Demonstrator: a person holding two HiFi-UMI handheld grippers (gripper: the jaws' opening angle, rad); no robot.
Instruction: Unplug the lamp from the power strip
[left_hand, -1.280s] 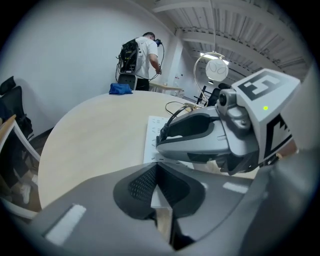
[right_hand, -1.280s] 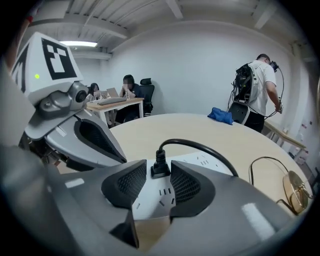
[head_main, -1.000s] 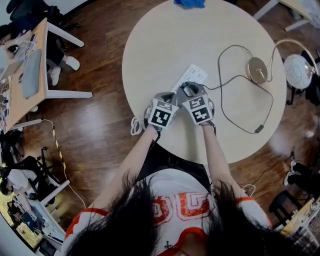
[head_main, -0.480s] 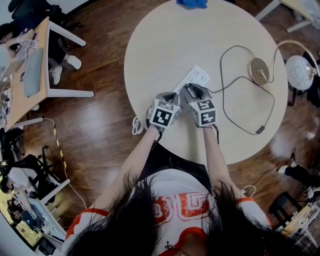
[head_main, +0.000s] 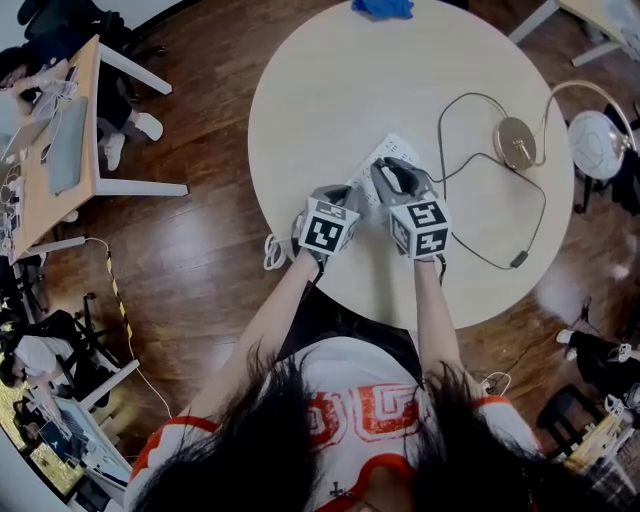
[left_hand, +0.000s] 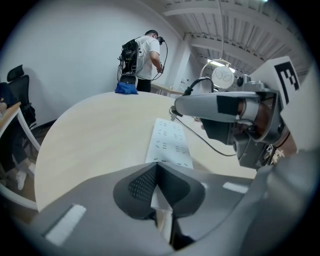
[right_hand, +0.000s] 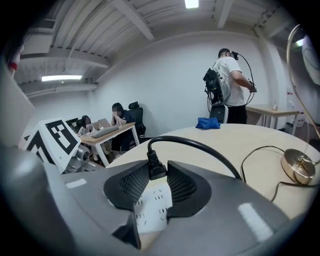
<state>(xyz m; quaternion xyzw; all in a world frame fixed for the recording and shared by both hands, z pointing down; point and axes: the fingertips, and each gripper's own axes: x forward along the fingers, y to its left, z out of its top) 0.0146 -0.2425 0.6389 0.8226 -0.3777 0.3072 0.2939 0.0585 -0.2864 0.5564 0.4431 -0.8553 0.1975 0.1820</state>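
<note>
Right gripper (right_hand: 157, 181) jaws closing on black lamp plug (right_hand: 153, 167), pinched at their tips, white power strip (left_hand: 170, 142) beneath. Left gripper (left_hand: 159, 175) clamped on strip's near end. Lamp base (head_main: 515, 140) well right of both.

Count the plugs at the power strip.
1: a black plug at the power strip, pinched between the closing jaws of the right hand-held gripper. Part of the strip is hidden beneath that gripper, so more are possible.
</note>
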